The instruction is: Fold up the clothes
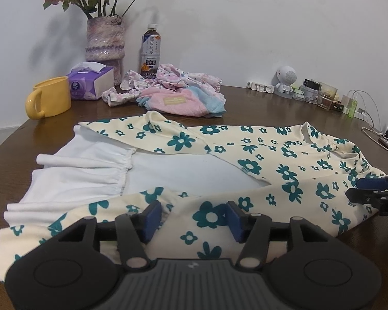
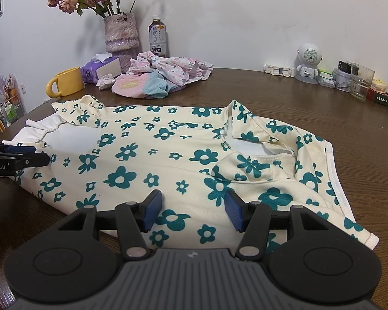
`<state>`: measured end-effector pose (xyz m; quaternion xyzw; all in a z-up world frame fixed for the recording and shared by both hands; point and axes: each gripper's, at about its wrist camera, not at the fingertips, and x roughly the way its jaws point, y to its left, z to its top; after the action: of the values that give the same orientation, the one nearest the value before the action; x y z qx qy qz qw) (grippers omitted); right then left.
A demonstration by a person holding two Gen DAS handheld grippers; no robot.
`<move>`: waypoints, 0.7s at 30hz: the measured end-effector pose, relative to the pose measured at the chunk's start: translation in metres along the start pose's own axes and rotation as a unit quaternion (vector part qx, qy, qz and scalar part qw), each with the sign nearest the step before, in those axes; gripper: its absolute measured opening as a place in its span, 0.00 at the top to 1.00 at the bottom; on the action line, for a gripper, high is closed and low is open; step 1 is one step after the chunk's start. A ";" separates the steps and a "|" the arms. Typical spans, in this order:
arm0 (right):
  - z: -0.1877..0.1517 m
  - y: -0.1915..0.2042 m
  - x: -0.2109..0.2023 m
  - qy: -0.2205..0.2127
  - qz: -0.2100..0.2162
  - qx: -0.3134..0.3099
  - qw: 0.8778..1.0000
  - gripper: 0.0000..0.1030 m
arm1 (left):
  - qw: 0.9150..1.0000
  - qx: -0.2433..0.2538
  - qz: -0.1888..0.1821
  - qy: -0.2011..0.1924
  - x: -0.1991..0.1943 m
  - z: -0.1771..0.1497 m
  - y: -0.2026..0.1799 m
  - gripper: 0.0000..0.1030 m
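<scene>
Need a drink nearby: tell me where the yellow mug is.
The yellow mug stands at the table's far left in both views, beside the purple tissue box, left of the crumpled pink clothes pile.

My left wrist camera sits low over the near edge of the floral garment (image 1: 245, 155), looking across the table (image 1: 271, 103) toward the back wall, with the white skirt end close on its left. My right wrist camera faces much the same way from further right, close above the collar end (image 2: 248, 144). Both views share the vase (image 1: 104, 41), bottle (image 2: 157, 35) and yellow mug (image 2: 68, 81), and each seems to catch the other gripper at its edge.
</scene>
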<state>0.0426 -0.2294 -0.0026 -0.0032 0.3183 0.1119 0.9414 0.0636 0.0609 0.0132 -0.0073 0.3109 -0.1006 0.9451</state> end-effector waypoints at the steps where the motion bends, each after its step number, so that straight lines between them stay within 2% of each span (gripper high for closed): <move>1: 0.000 0.000 0.000 0.000 0.000 0.000 1.000 0.47 | 1.000 0.000 0.000 0.000 0.000 0.000 0.000 0.48; 10: 0.000 0.000 0.000 0.000 -0.001 0.000 1.000 0.46 | 1.000 -0.002 -0.003 0.000 0.000 0.000 0.001 0.48; 14: 0.001 0.000 0.000 0.000 -0.003 0.001 1.000 0.44 | 1.000 -0.003 -0.007 -0.001 0.000 0.000 0.001 0.45; 18: 0.017 -0.016 -0.012 0.000 0.034 0.014 0.999 0.43 | 0.999 -0.005 -0.034 0.005 -0.006 0.010 0.008 0.45; 21: 0.045 -0.039 -0.031 -0.027 0.064 0.030 0.997 0.43 | 0.999 -0.004 -0.050 -0.014 -0.011 0.043 0.026 0.45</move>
<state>0.0536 -0.2710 0.0490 0.0488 0.2956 0.1620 0.9402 0.0847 0.0868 0.0522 -0.0280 0.2976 -0.1466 0.9430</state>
